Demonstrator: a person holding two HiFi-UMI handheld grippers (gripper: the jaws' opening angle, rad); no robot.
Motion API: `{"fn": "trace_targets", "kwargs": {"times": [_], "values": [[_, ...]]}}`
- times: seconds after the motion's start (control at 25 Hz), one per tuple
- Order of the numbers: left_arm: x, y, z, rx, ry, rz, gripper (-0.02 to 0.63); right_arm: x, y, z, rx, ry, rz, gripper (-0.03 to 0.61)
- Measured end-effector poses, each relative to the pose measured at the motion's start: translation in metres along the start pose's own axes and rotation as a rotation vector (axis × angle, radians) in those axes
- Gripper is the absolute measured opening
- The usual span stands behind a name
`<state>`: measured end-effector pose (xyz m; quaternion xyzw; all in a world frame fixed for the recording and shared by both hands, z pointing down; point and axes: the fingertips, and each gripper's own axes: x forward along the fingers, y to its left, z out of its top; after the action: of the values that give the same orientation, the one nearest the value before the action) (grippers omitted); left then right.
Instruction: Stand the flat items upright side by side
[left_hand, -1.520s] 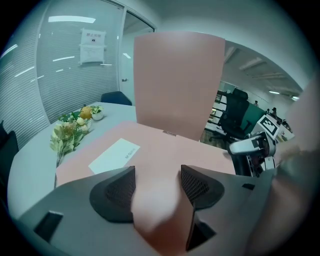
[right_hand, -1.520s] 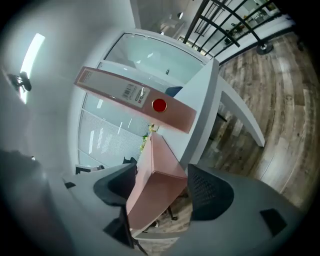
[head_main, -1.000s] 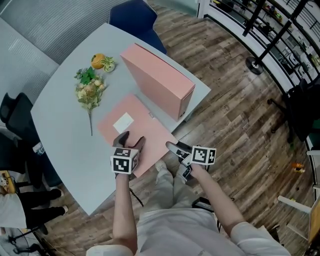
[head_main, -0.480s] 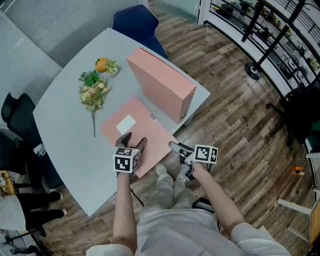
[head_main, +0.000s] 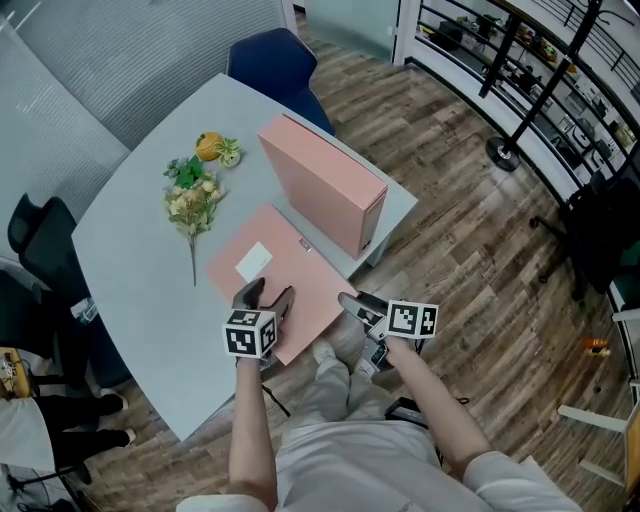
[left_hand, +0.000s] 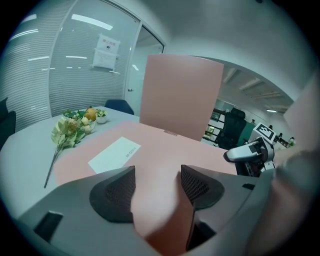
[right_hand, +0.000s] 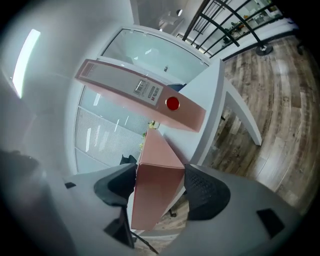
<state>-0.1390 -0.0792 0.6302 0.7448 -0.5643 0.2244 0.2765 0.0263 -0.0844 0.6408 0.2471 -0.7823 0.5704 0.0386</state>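
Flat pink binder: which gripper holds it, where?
Right gripper, whose jaws have just been closing, clamps the flat pink binder across its thickness at its right corner. Left gripper: open above it.

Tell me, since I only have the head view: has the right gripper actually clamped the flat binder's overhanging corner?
Observer: Yes. In the right gripper view the edge of the flat binder fills the gap between the jaws of the right gripper, which have just been closing on it.
Operator: And the left one?
Observer: The left gripper view shows the left gripper with its jaws apart. The binder's top face lies between them, and nothing is pinched.
Operator: Anything on the upright binder that I can't see?
Observer: A label and a red dot show on the end that faces the right gripper.
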Motion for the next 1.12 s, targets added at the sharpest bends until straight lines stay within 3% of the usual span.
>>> {"fn": "trace_targets", "kwargs": {"times": [1.12], "values": [[-0.031,-0.007,0.017,-0.180,-0.158,-0.056,0.276,-0.023,0.071,0.026,-0.405,0.013,-0.037,0.318]]}}
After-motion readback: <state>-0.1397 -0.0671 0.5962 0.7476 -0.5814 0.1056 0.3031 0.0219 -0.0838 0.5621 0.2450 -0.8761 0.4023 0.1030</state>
